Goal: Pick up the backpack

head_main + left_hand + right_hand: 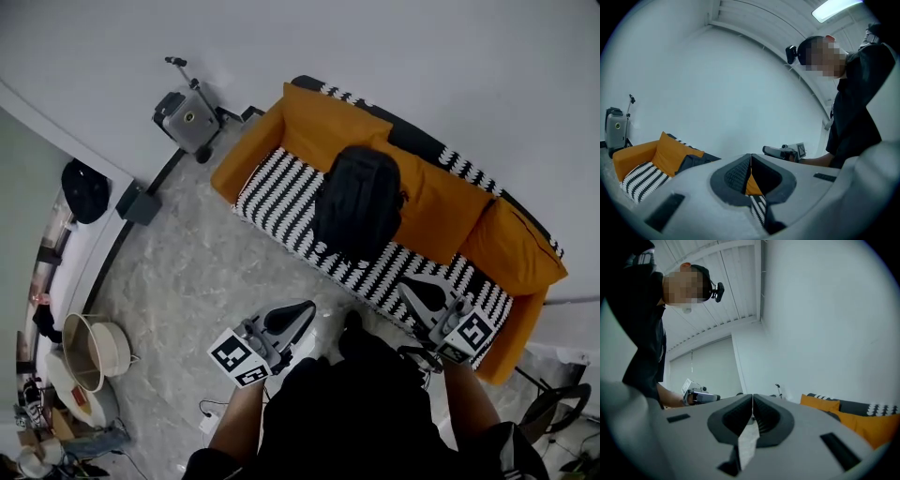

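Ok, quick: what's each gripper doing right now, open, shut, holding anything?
Left gripper: closed, holding nothing.
Right gripper: closed, holding nothing.
The backpack lies on the sofa, away from both.

This looks like a home living room: a sofa (277,192) with orange cushions (323,127) and a striped seat stands against a white wall (422,56). A wheeled suitcase (186,117) (handle raised) is parked beside the sofa's end, and marble-patterned floor (187,272) lies in front of it.

No legible words, brands or numbers are being shown. Only black-and-white square markers are being displayed, on the cubes of the left gripper (307,308) and right gripper (406,284), before the sofa (277,192).
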The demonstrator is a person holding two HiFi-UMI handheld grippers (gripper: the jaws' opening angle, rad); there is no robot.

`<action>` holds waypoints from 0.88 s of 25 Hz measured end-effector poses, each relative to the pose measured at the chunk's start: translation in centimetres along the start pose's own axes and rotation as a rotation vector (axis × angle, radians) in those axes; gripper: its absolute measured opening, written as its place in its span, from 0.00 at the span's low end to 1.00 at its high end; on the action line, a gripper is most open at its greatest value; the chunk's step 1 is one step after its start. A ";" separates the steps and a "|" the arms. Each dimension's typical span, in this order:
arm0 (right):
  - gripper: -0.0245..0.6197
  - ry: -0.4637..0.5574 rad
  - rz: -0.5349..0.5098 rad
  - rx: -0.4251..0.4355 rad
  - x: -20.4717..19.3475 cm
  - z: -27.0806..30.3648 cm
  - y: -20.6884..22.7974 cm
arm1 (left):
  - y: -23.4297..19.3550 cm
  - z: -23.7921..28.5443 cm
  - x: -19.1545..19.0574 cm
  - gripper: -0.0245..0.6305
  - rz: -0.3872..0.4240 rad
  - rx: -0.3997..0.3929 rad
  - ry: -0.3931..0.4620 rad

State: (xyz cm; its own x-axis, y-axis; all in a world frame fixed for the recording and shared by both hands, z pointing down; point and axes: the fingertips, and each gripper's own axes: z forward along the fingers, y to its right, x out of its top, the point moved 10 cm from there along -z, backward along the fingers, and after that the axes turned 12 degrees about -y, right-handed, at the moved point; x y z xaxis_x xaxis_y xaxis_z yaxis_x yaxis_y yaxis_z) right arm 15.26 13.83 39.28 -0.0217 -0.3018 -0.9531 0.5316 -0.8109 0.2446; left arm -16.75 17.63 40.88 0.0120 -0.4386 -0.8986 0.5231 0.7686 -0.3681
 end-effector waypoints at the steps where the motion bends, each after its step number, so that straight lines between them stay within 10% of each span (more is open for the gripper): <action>1: 0.08 -0.001 0.001 0.007 0.1 0.1 0.6 | -0.3 0.5 0.3 0.07 0.000 0.005 -0.002; 22: 0.08 -0.048 0.019 0.040 -0.1 3.3 6.5 | -5.7 3.0 2.3 0.07 -0.038 0.061 0.005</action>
State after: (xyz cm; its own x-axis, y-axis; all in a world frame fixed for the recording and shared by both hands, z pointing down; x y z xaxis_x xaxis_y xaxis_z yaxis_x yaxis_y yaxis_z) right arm 15.95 6.94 41.54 -0.0535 -0.3400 -0.9389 0.4983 -0.8239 0.2700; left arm -17.12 10.82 41.68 -0.0128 -0.4648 -0.8853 0.5740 0.7216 -0.3871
